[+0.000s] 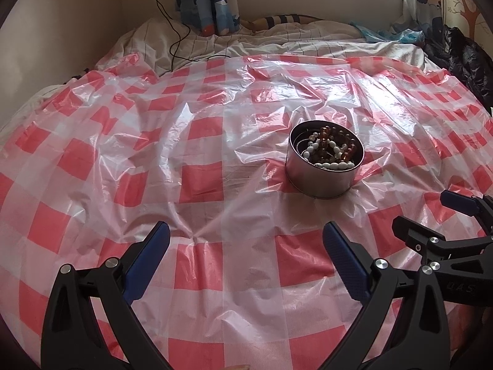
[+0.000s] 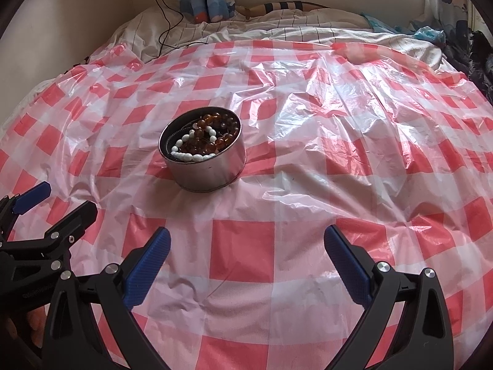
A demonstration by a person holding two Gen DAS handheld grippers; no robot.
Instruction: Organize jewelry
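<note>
Right wrist view — round metal tin (image 2: 203,166) of glossy beads (image 2: 197,141), both tools (image 2: 246,246) (image 1: 246,243) spread, crinkled plastic sheet (image 2: 339,123).

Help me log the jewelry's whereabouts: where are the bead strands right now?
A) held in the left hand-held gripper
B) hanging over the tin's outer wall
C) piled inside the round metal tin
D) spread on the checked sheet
C: the white bead strand and amber bead strand lie piled inside the round metal tin.

Left gripper (image 1: 246,231) and right gripper (image 2: 246,236) side by side, both spread wide, empty
</note>
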